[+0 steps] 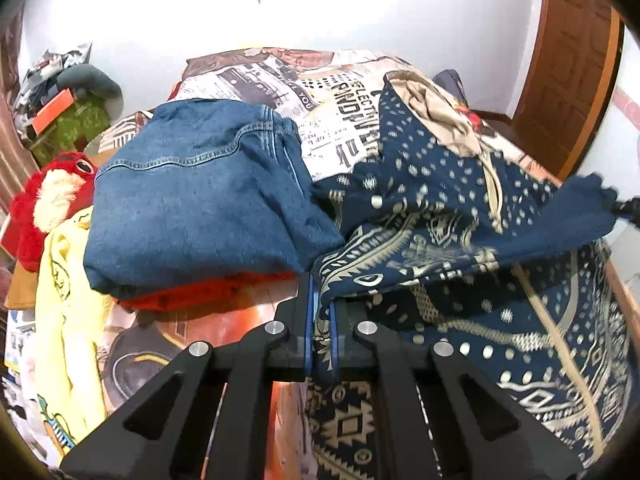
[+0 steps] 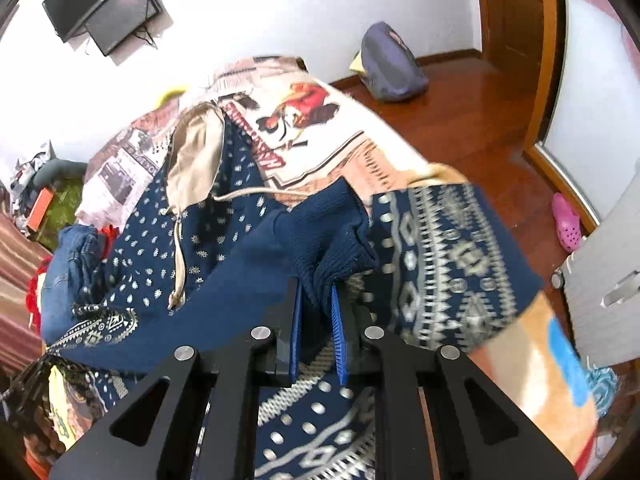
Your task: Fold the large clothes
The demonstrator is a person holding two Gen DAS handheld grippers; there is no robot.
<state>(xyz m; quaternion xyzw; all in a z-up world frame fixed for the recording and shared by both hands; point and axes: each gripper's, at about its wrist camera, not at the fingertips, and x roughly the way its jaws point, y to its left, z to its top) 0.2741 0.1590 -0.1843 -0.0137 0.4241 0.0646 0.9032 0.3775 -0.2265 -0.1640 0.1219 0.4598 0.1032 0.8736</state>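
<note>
**Navy patterned hoodie, gripped at two points**

Navy patterned hoodie lies spread over the right half of the bed, on the printed newspaper-style cover. Beige hood lining and drawstring face up. Body fabric rumpled, partly raised off the cover.

Folded denim garment just left of the hoodie, stacked on something red-orange. Red plush toy and a yellow printed cloth further left, at the bed's edge.

Grey-blue backpack on the wooden floor against the wall, well apart from the bed. Pink clog near the doorway.

My left gripper: jaws clamped together on a patterned edge of the hoodie; cloth pinched between the blue pads.

My right gripper: jaws closed on the plain ribbed navy cuff, bunched between the pads.
</note>
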